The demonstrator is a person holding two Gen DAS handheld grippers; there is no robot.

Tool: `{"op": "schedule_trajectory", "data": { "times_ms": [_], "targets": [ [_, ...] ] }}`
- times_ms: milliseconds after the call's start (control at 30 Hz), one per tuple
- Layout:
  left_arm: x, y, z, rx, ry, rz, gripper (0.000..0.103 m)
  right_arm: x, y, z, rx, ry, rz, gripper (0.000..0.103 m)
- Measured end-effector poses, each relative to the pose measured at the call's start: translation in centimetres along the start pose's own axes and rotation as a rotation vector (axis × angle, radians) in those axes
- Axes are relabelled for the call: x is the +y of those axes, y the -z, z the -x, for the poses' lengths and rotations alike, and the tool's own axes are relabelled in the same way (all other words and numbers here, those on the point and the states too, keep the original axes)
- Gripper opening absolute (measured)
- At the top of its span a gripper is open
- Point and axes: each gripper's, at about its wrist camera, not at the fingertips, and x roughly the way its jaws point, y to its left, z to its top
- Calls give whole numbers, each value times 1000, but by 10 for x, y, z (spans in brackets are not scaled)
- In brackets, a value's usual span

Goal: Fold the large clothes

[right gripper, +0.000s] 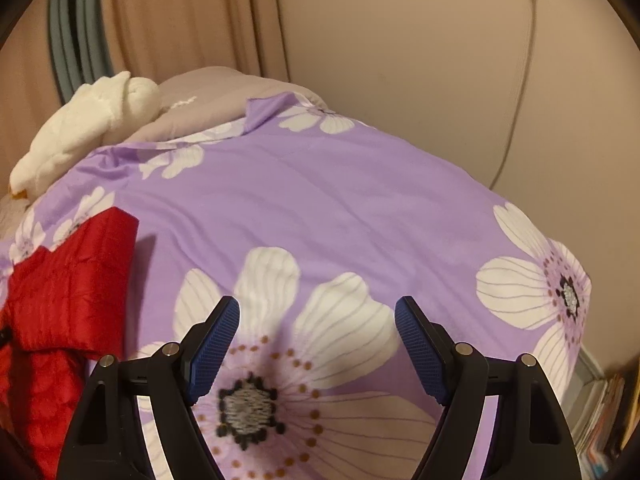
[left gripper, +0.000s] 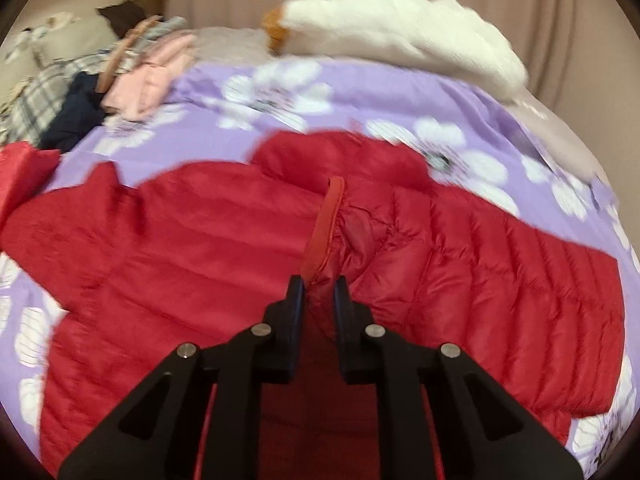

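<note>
A red quilted puffer jacket [left gripper: 200,240] lies spread across the purple flowered bedspread [left gripper: 224,132] in the left wrist view. My left gripper [left gripper: 319,286] is shut on a fold of the red jacket near its trimmed edge [left gripper: 326,224], which stands up between the fingers. In the right wrist view one end of the red jacket [right gripper: 68,296] lies at the left edge. My right gripper [right gripper: 317,322] stands open over the bare bedspread [right gripper: 320,200], to the right of the jacket, with nothing between its blue pads [right gripper: 216,344].
A white plush toy [left gripper: 404,32] lies at the far side of the bed, by the curtain. Folded pink, navy and plaid clothes [left gripper: 132,80] are piled at the far left. A wall with a cable [right gripper: 516,112] runs along the bed's right side; books [right gripper: 600,420] stand low right.
</note>
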Motion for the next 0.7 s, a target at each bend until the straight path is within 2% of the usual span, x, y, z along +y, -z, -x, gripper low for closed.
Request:
{"op": "schedule_trajectory", "data": {
  "times_ms": [133,233,267,400,433,467,500,600,667,700],
  "targets": [
    [44,-9,11,-40,-79,57,13,20,-2,6,-11,-48,23,80],
    [91,-14,20,-63,-137,125,13,47,-2,10,-28,-110,63,79],
    [102,-15,21,-61,-149,140,13,55,-1,11,-29,-121,75,75],
    [144,-14,26,-80,-184,191,13,101,0,9,-6,-205,145,35],
    [152,-12,27,-100,-215,192,13,113,0,8,3,-218,162,30],
    [160,-11,26,-113,-262,178,13,126,1,8,8,-231,185,18],
    [164,-10,23,-107,-286,169,13,138,2,9,7,-251,205,13],
    [182,-6,9,-53,-261,193,13,171,7,3,34,-360,222,13],
    [192,-4,6,-30,-238,214,12,192,13,-10,85,-366,252,13],
    [194,-4,8,-39,-192,214,12,198,17,-14,96,-366,267,13]
  ]
}}
